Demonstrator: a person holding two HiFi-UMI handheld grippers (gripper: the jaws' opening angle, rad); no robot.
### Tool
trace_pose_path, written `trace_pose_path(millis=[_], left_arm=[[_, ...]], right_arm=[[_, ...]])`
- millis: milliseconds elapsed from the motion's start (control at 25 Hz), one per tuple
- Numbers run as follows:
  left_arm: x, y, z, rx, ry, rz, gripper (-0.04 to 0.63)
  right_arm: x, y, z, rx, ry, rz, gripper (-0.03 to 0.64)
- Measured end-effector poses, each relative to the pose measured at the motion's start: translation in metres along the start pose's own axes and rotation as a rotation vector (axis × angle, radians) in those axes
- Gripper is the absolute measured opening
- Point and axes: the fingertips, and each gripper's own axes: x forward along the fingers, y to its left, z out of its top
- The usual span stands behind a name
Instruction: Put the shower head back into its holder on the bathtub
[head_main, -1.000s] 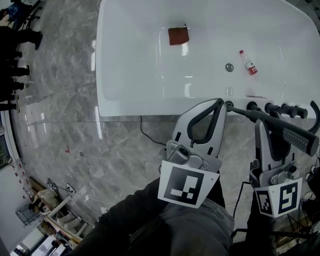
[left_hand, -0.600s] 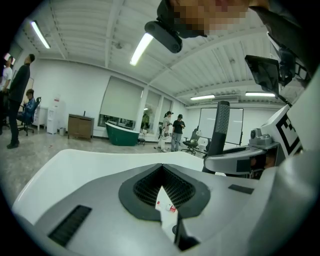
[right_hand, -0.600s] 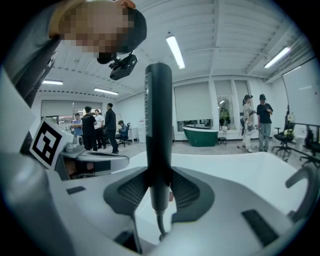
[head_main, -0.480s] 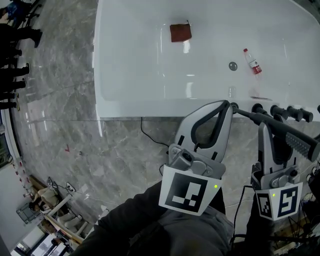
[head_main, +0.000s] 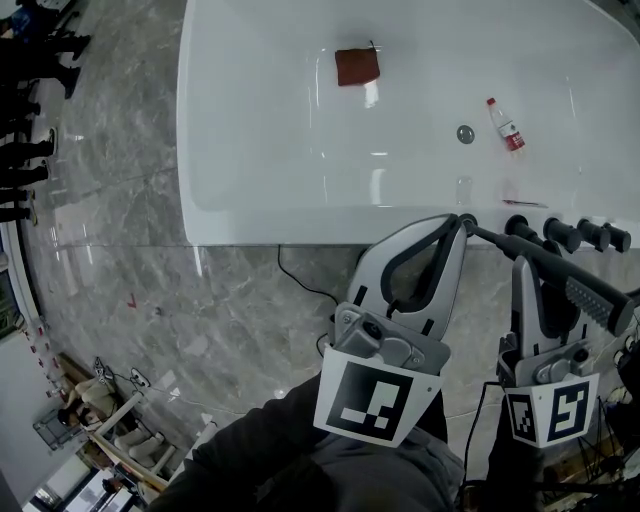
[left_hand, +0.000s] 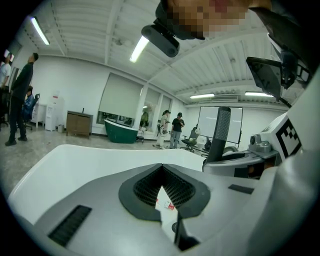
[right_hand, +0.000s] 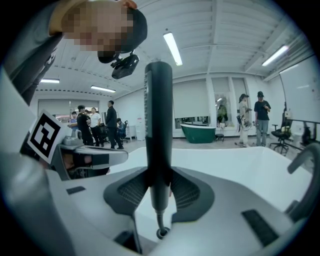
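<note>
The dark shower head (head_main: 560, 280) lies slanted across my right gripper (head_main: 527, 262), which is shut on its handle. The spray end points to the lower right. Its thin lower end runs to the round holder (head_main: 466, 219) on the near rim of the white bathtub (head_main: 250, 215). In the right gripper view the shower head (right_hand: 158, 130) stands upright between the pads, above the holder ring (right_hand: 161, 233). My left gripper (head_main: 455, 225) is shut and holds nothing; its tips sit right beside the holder. The left gripper view shows the left gripper (left_hand: 162, 172) with its pads meeting.
Several black tap knobs (head_main: 562, 235) line the rim right of the holder. A red cloth (head_main: 357, 67), a drain (head_main: 465, 133) and a small bottle (head_main: 505, 127) lie inside the tub. A black cable (head_main: 300, 282) trails over the grey marble floor. People (head_main: 22, 150) stand at far left.
Both grippers have sunk a little toward the tub rim, and the shower head has come down with the right one. Neither gripper's jaws have changed.
</note>
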Motion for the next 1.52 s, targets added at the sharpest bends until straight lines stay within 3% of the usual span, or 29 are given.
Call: trace_pose_path(millis=[1520], left_arm=[[0.02, 0.004, -0.053, -0.042, 0.059, -0.005, 0.003]], right_arm=[[0.025, -0.012, -0.071, 0.015, 0.079, 0.007, 0.14]])
